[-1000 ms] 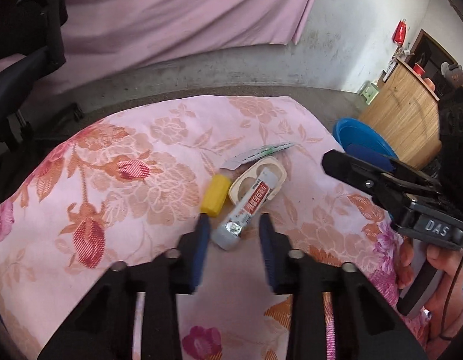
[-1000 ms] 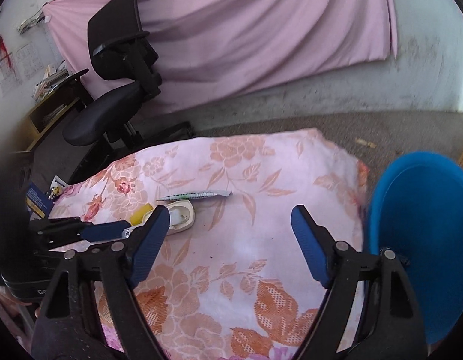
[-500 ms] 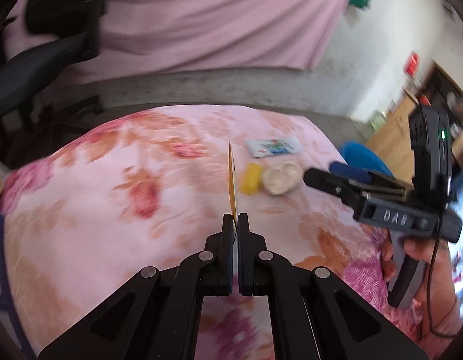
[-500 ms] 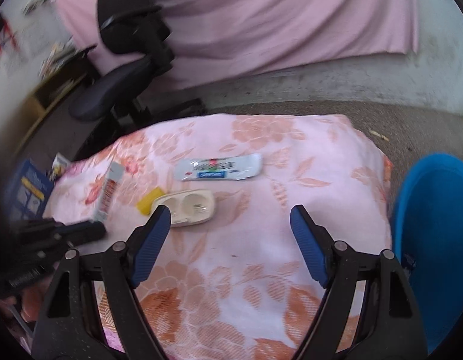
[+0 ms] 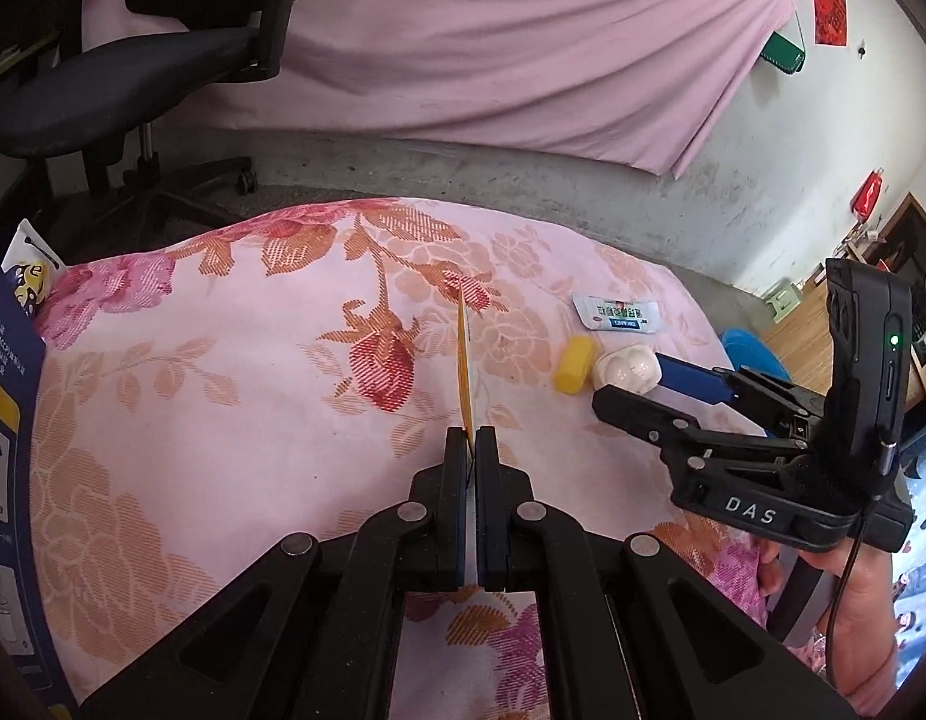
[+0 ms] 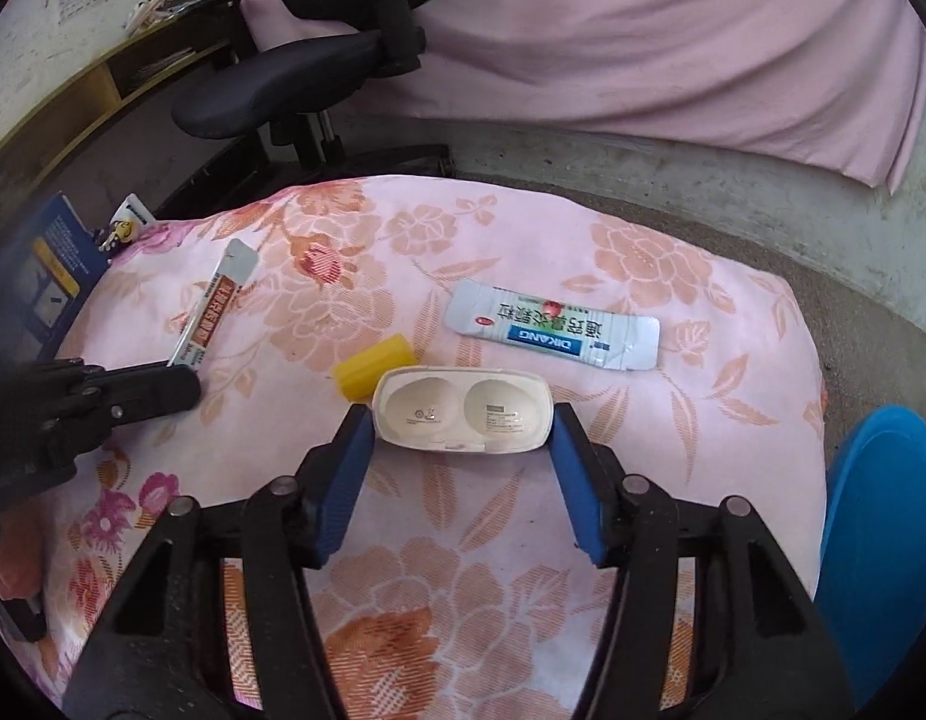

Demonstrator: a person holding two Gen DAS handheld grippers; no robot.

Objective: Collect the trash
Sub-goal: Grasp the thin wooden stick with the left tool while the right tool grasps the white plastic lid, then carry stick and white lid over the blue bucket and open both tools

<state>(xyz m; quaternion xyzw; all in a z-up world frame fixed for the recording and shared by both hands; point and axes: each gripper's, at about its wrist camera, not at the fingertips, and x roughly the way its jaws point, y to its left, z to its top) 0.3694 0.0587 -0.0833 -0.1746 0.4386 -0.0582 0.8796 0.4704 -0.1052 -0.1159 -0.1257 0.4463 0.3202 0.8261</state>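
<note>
My left gripper [image 5: 470,438] is shut on the flat orange-and-white ointment tube [image 5: 463,354], seen edge-on and held above the floral cloth [image 5: 223,396]. In the right wrist view the tube [image 6: 214,306] sticks up from the left gripper [image 6: 184,381]. My right gripper [image 6: 461,450] is open, its blue pads [image 6: 349,456] flanking both ends of the white twin-well case [image 6: 460,408]; I cannot tell whether they touch it. A yellow cap [image 6: 376,366] lies just left of the case, and a white sachet [image 6: 553,327] lies beyond it. The left wrist view shows the case [image 5: 628,366], cap [image 5: 574,363] and sachet [image 5: 619,315].
A blue bin [image 6: 877,540] stands past the cloth's right edge. A dark blue box [image 6: 49,276] stands at the left edge. An office chair [image 6: 295,72] and a pink curtain [image 6: 643,30] are behind. A hand [image 5: 847,606] holds the right gripper.
The left gripper shut on the ointment tube, lifted it and carried it left. The right gripper came forward and down until its pads flank the white case.
</note>
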